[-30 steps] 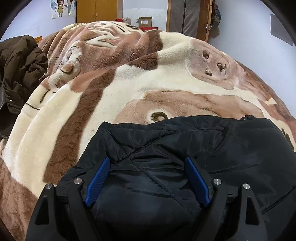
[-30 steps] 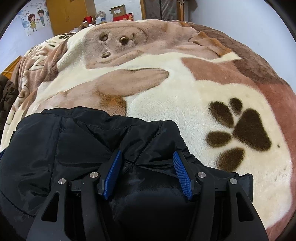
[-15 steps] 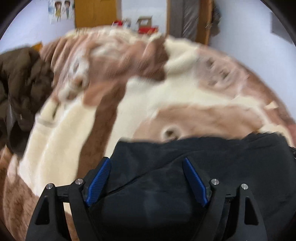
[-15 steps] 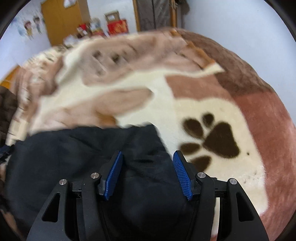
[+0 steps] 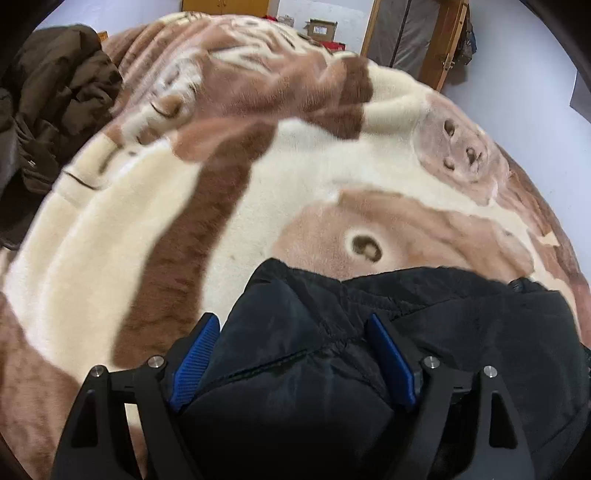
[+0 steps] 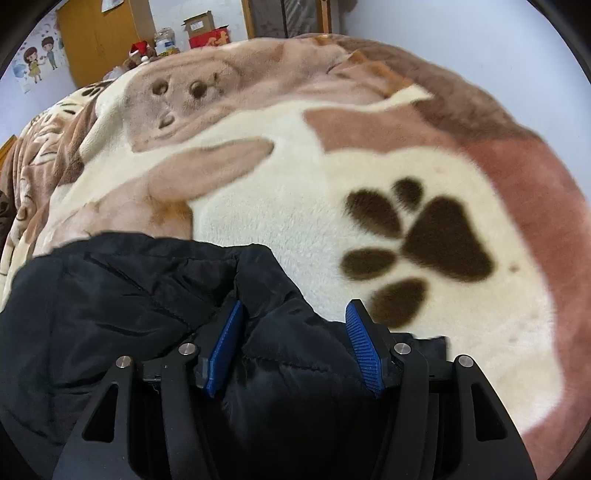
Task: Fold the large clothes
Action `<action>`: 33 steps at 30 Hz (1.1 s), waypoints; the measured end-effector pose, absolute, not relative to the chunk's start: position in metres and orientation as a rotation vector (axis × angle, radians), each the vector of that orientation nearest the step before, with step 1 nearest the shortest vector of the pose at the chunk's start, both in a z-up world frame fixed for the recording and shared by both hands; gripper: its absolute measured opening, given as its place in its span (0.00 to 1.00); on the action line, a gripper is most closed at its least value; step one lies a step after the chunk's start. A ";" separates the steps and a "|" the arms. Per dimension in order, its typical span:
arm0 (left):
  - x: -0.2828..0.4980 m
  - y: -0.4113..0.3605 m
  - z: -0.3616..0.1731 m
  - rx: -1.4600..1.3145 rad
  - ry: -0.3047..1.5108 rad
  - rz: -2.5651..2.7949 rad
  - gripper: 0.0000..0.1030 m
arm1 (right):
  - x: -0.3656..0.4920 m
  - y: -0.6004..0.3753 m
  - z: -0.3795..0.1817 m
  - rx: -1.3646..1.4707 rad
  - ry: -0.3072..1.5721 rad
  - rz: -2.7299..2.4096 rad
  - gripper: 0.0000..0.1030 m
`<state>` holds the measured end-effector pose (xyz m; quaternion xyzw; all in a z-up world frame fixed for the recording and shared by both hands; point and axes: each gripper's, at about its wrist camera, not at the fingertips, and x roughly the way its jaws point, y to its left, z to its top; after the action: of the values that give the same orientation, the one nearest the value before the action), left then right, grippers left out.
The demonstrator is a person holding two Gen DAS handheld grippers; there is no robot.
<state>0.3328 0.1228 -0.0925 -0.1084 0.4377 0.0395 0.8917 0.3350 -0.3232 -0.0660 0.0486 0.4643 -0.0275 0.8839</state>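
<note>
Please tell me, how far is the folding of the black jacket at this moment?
Done: the black jacket already lies bunched in thick layers on the blanket. In hand: the left gripper and the right gripper each have padded fabric filling the space between their jaws, apparently gripped. Left: the bundle is still rumpled, not a flat neat fold, and a brown coat waits unfolded at the bed's edge.

black jacket (image 5: 424, 332): quilted padded cloth, slight sheen, stitched seams
blanket (image 5: 295, 184): thick plush fleece, fuzzy, matt
left gripper (image 5: 291, 354): matt black plastic frame, silver metal screws
right gripper (image 6: 295, 343): same; pads (image 6: 364, 350) blue, ribbed
brown coat (image 5: 55, 110): puffy matt cloth
cupboard (image 6: 99, 37): smooth wood
box (image 6: 199, 24): cardboard
</note>
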 end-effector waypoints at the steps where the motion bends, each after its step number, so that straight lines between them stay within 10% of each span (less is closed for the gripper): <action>1: 0.328 0.123 -0.082 -0.216 0.892 0.085 0.80 | 0.331 -0.319 -0.054 0.100 0.940 -0.044 0.55; 9: 0.320 0.057 -0.019 -0.176 0.754 -0.115 0.79 | 0.323 -0.211 -0.016 0.007 0.851 0.227 0.55; 33: 0.353 -0.003 -0.103 -0.042 0.888 -0.125 0.80 | 0.345 -0.208 -0.085 0.024 0.935 0.211 0.54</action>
<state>0.3533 -0.0032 -0.1027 -0.0203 0.4295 -0.0606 0.9008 0.3451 -0.2078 -0.0850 0.0114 0.4496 0.1014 0.8874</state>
